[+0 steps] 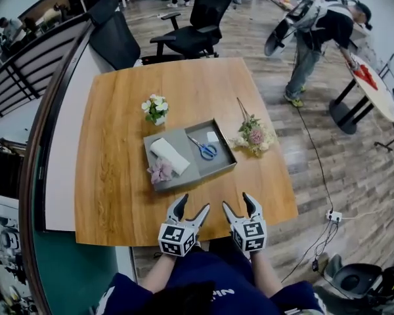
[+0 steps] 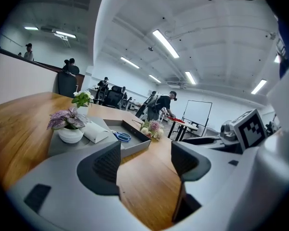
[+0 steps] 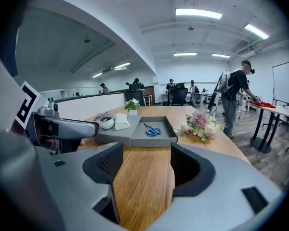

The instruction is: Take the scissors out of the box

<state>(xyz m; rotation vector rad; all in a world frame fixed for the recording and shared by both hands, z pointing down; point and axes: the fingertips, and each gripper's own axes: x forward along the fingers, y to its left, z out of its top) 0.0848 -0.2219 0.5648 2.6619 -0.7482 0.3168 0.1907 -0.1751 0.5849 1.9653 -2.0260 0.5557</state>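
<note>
Blue-handled scissors (image 1: 204, 149) lie in the open right half of a flat grey box (image 1: 222, 168) on the wooden table; they also show as the scissors (image 3: 153, 130) in the right gripper view and the scissors (image 2: 121, 136) in the left gripper view. My left gripper (image 1: 191, 208) and right gripper (image 1: 238, 203) hover side by side over the table's near edge, short of the box. Both stand open with nothing between their jaws. In the gripper views the left gripper (image 2: 145, 161) and the right gripper (image 3: 145, 163) point toward the box.
On the box's left half lie a white folded cloth (image 1: 170, 156) and a small pink-leaved potted plant (image 1: 161, 171). A white-flowered pot (image 1: 156, 109) stands behind the box and a flower bouquet (image 1: 253, 135) lies to its right. An office chair (image 1: 194, 25) and a person (image 1: 315, 31) are beyond the table.
</note>
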